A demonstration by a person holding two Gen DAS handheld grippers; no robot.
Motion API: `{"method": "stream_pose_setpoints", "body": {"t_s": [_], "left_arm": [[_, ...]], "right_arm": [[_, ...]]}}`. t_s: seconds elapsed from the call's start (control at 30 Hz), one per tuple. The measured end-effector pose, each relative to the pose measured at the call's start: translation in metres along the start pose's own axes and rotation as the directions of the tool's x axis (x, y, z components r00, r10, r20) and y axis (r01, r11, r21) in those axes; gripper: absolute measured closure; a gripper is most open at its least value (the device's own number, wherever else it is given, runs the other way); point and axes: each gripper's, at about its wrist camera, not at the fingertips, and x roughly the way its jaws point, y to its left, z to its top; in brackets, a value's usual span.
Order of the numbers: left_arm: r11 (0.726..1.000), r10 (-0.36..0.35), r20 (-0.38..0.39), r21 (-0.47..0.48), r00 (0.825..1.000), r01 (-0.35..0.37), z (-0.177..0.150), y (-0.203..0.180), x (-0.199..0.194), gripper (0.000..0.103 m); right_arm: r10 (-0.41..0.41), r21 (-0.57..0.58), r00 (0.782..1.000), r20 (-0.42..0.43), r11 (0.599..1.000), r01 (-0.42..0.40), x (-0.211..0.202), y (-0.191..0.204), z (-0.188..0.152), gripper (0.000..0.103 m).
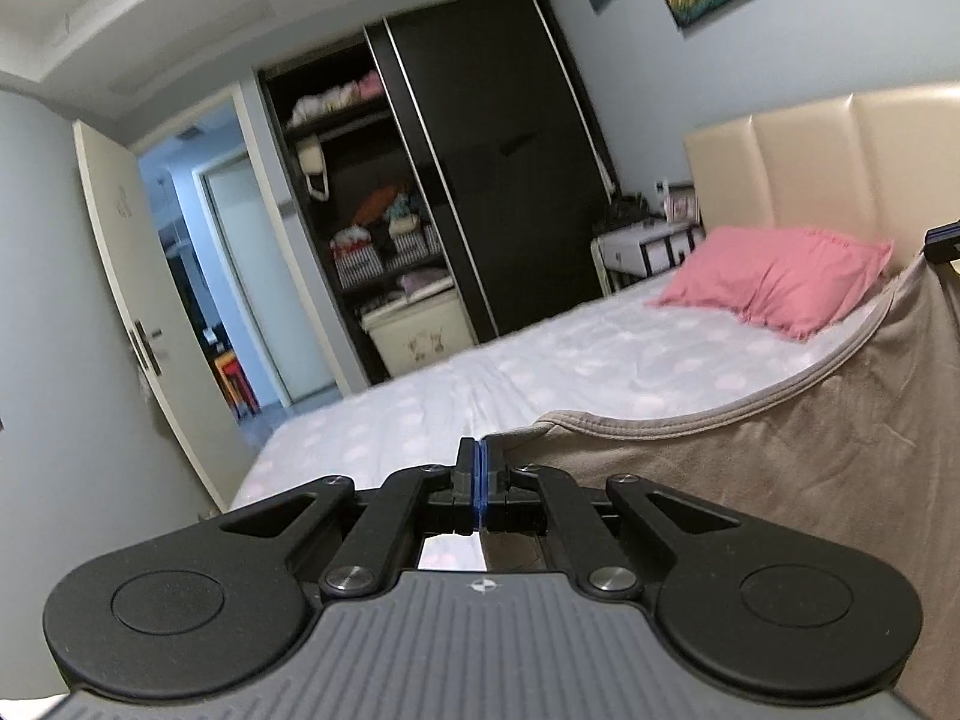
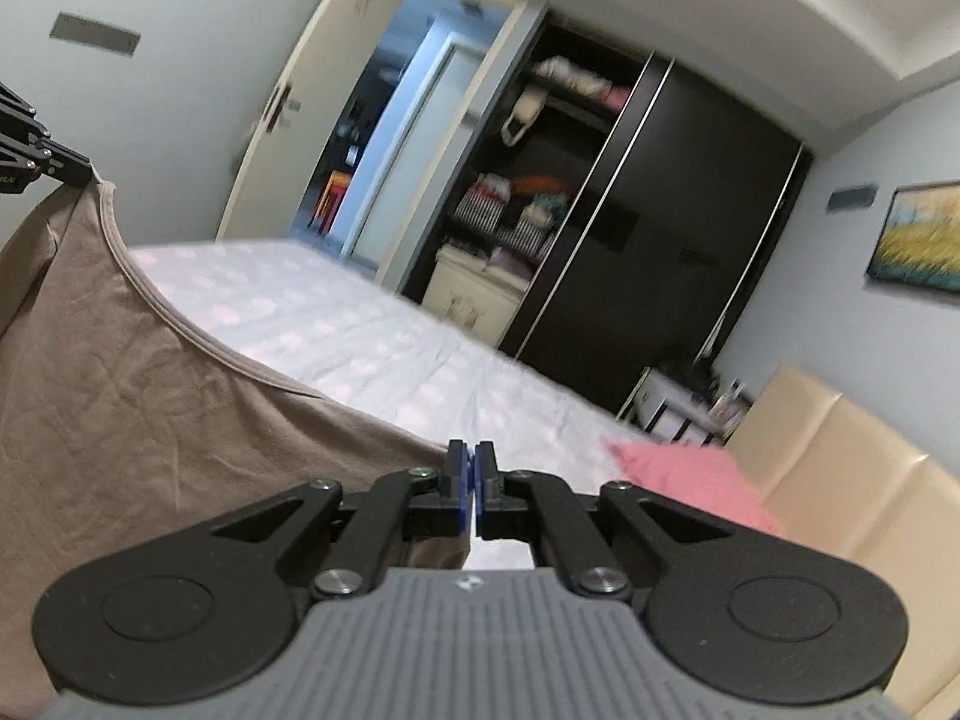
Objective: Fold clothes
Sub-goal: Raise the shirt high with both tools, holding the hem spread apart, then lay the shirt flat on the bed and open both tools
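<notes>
Left wrist view, both tools point(image 1: 480, 468) point(image 2: 471, 471) clamped on taupe shirt point(image 1: 750, 480), stretched lengthwise between them, neckline seemingly uppermost

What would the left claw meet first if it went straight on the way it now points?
Most likely the bed: the left claw, shut on a corner of the brown garment, aims low across the sheet, with bare sheet directly ahead. Depth is unclear; if its line clears the mattress, the open wardrobe comes next.

A home bedroom: bed point(image 1: 480, 384), pink pillow point(image 1: 774, 276), open wardrobe point(image 1: 384, 228).
</notes>
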Motion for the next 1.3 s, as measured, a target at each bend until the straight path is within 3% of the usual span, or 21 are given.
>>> {"method": "stream_pose_setpoints", "body": {"t_s": [0.17, 0.4, 0.57, 0.8, 0.93, 1.0, 1.03, 1.1, 1.3], "left_arm": [[0.999, -0.031, -0.11, -0.02, 0.993, 0.029, -0.032, -0.001, 0.071, 0.103], [0.997, -0.071, -0.25, -0.055, 0.966, 0.059, -0.093, -0.01, 0.159, 0.103], [0.994, -0.098, -0.338, -0.076, 0.936, 0.076, -0.128, -0.017, 0.215, 0.103], [0.991, -0.12, -0.437, -0.104, 0.891, 0.082, -0.168, -0.027, 0.263, 0.103], [0.985, -0.14, -0.469, -0.157, 0.872, 0.074, -0.18, -0.022, 0.272, 0.098], [0.979, -0.159, -0.468, -0.187, 0.869, 0.078, -0.18, -0.017, 0.269, 0.083], [0.978, -0.162, -0.466, -0.194, 0.87, 0.078, -0.179, -0.015, 0.265, 0.08], [0.977, -0.16, -0.461, -0.2, 0.873, 0.074, -0.176, -0.01, 0.251, 0.08], [0.968, -0.178, -0.454, -0.239, 0.873, 0.073, -0.165, -0.001, 0.196, 0.08]], "right_arm": [[0.068, -0.008, 0.992, -0.109, 0.998, -0.069, 0.077, 0.005, -0.02, 0.1], [0.128, 0.026, 0.964, -0.234, 0.992, -0.125, 0.177, 0.027, -0.069, 0.1], [0.152, 0.076, 0.936, -0.318, 0.988, -0.135, 0.238, 0.046, -0.111, 0.1], [0.184, 0.129, 0.889, -0.419, 0.981, -0.142, 0.309, 0.067, -0.152, 0.1], [0.212, 0.166, 0.866, -0.453, 0.974, -0.151, 0.321, 0.071, -0.16, 0.098], [0.21, 0.171, 0.867, -0.452, 0.974, -0.147, 0.314, 0.069, -0.159, 0.094], [0.212, 0.176, 0.866, -0.452, 0.973, -0.147, 0.311, 0.067, -0.157, 0.086], [0.214, 0.185, 0.869, -0.446, 0.972, -0.144, 0.299, 0.064, -0.151, 0.08], [0.255, 0.23, 0.867, -0.429, 0.959, -0.168, 0.239, 0.057, -0.137, 0.08]]}}
